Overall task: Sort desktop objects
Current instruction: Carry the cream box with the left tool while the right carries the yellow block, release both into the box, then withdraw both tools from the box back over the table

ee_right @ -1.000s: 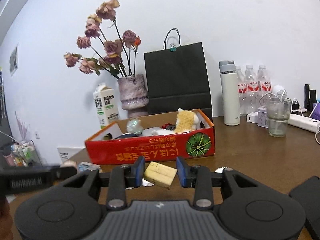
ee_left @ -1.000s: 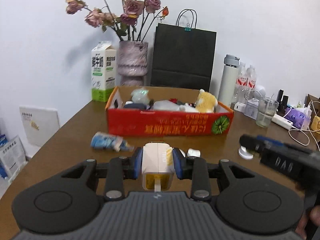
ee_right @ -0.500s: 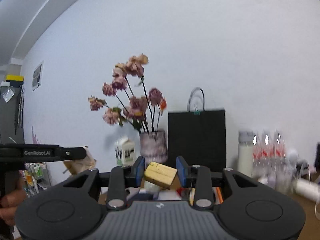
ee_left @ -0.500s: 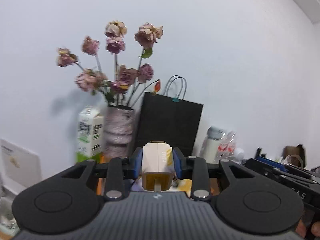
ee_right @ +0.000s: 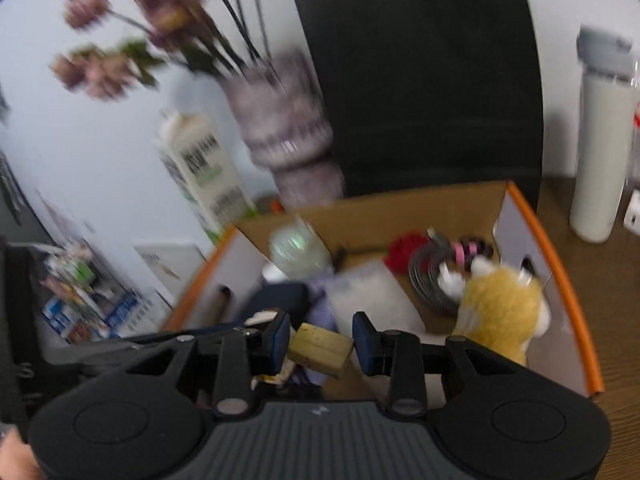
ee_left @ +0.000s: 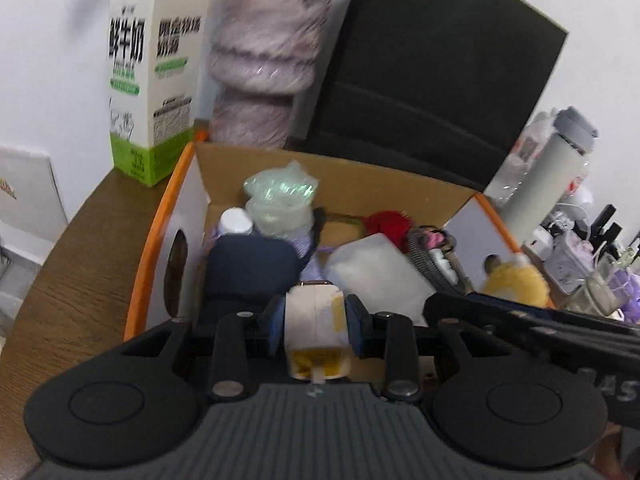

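A cream and yellow small carton (ee_left: 316, 330) is seen between blue finger pads (ee_left: 274, 326) on the black left gripper (ee_left: 315, 334). A tan rectangular block (ee_right: 321, 349) is seen between the blue pads (ee_right: 362, 343) of the black right gripper (ee_right: 320, 344). The open cardboard box (ee_left: 154, 236) is brown inside, with white end walls and orange rims. A yellow and white plush toy (ee_right: 500, 312), a red fuzzy item (ee_left: 387, 222) and a navy pouch (ee_left: 250, 266) are noted inside. The tall milk carton (ee_left: 150, 68) is white with black characters and a green base. The ribbed vase (ee_left: 266, 54) is mottled purple and white. The paper bag (ee_left: 436, 76) is black.
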